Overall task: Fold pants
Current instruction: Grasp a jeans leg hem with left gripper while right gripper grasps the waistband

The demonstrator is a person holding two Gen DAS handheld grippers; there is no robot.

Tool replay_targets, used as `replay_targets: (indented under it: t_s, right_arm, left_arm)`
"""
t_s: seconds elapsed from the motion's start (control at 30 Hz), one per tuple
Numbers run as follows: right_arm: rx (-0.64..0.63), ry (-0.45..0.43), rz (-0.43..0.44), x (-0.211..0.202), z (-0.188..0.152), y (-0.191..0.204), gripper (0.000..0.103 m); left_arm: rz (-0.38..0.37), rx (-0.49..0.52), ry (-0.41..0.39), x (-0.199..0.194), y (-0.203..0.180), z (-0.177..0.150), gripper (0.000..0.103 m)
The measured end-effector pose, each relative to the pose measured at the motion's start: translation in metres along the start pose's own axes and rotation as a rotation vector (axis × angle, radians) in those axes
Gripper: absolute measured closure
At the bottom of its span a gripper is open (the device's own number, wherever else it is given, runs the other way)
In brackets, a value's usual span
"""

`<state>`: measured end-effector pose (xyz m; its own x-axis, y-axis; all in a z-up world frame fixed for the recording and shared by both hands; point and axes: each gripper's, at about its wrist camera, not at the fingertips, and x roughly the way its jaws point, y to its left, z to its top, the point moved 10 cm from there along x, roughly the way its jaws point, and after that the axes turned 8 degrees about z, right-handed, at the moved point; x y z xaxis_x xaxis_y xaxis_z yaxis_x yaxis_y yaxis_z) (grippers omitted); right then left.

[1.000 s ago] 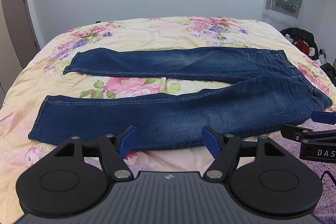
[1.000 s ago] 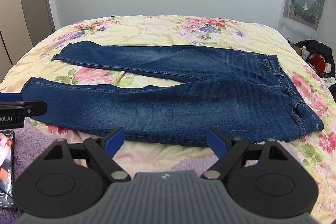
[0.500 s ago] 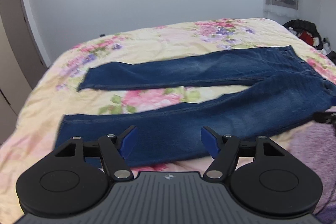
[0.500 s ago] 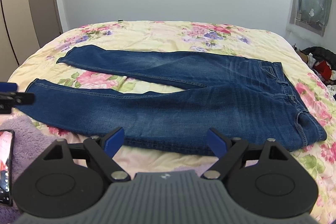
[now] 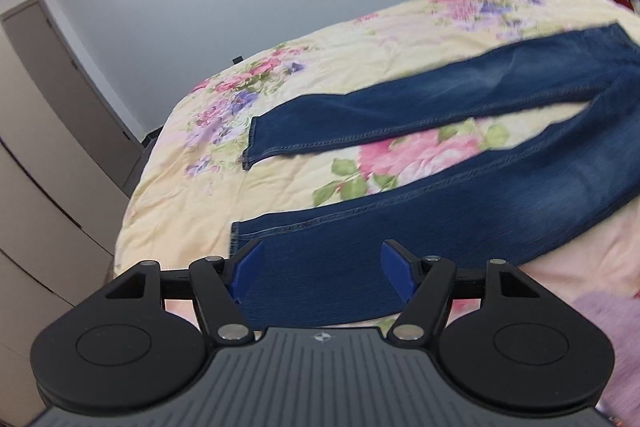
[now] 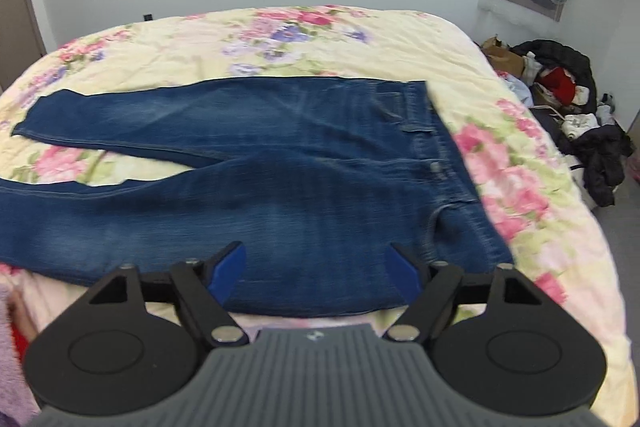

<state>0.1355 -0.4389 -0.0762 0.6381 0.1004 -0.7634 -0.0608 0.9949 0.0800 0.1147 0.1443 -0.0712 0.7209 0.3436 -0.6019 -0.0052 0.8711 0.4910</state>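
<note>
Blue jeans (image 5: 500,187) lie flat on the floral bedspread (image 5: 240,155), legs spread apart toward the left, waistband on the right. In the left wrist view my left gripper (image 5: 322,271) hovers open over the hem end of the near leg, nothing pinched between its blue pads. Seen from the right wrist, the jeans (image 6: 280,187) show their seat and waistband. My right gripper (image 6: 316,271) hangs above the near hip edge, its jaws closing a little but still wide, with no cloth between them.
The bedspread (image 6: 520,187) drops off at the right toward a pile of dark clothes and bags (image 6: 568,107) on the floor. A door and wardrobe panels (image 5: 60,147) stand left of the bed. Purple fuzzy fabric (image 5: 608,327) lies near the front edge.
Both grippers have slid apart along the near side: the left toward the leg hems with a roll, the right toward the waistband. The other gripper no longer shows in either view.
</note>
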Motion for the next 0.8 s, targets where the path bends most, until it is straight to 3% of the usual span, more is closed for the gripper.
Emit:
replay_targets:
  t_s: [0.17, 0.37, 0.67, 0.8]
  right_arm:
    - [-0.085, 0.041, -0.076, 0.014, 0.012, -0.061, 0.052]
    - [-0.163, 0.136, -0.181, 0.053, -0.008, -0.119, 0.077]
    - [-0.228, 0.223, -0.231, 0.106, -0.053, -0.141, 0.079]
    - [-0.271, 0.196, -0.243, 0.115, -0.051, -0.139, 0.08]
  left_arm:
    - [-0.03, 0.133, 0.057, 0.037, -0.004, -0.023, 0.024]
    - [-0.009, 0.328, 0.123, 0.081, -0.009, -0.053, 0.024]
    - [-0.144, 0.586, 0.236, 0.124, -0.039, -0.094, 0.024]
    - [-0.126, 0.669, 0.253, 0.142, -0.052, -0.101, 0.024]
